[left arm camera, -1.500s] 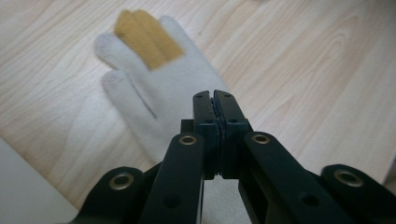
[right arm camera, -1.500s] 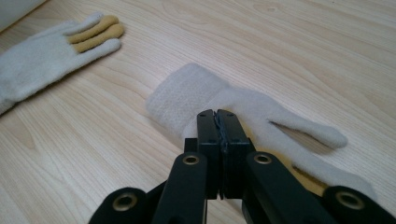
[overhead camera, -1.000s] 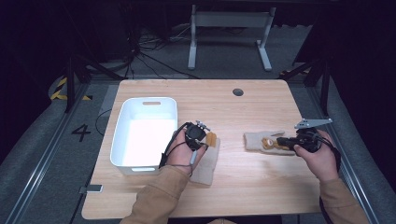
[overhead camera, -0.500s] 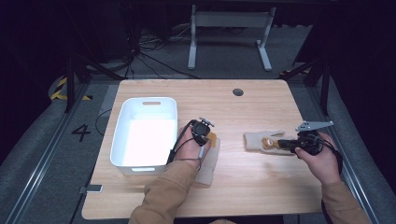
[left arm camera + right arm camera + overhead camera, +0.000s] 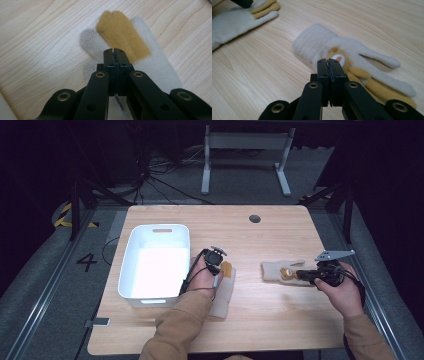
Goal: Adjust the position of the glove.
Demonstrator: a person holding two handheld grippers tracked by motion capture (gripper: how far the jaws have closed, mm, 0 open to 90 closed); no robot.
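The left hand-held gripper [image 5: 115, 53], jaws pressed together, sits over a cream fleece glove with tan fingers [image 5: 140, 50] on the wooden counter [image 5: 280, 315]. The right hand-held gripper [image 5: 328, 63], likewise closed, rests above a cream bear-faced glove [image 5: 352, 57].

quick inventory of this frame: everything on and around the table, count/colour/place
left glove: 1, cream with tan fingers, table middle, right of the tub, under the left gripper
right glove: 1, cream with a tan bear figure, table right, at the right gripper's tips
tub: 1, white, table left, nothing visible inside
table: 1, light wood, dark round hole near the far edge
metal stand: 1, grey, on the floor beyond the table
floor marking "4": 1, dark, left of the table
left gripper: 1, black, jaws shut, tips over the left glove's fingers
right gripper: 1, black, jaws shut, tips at the bear's face
sleeves: 2, tan, entering from the bottom edge
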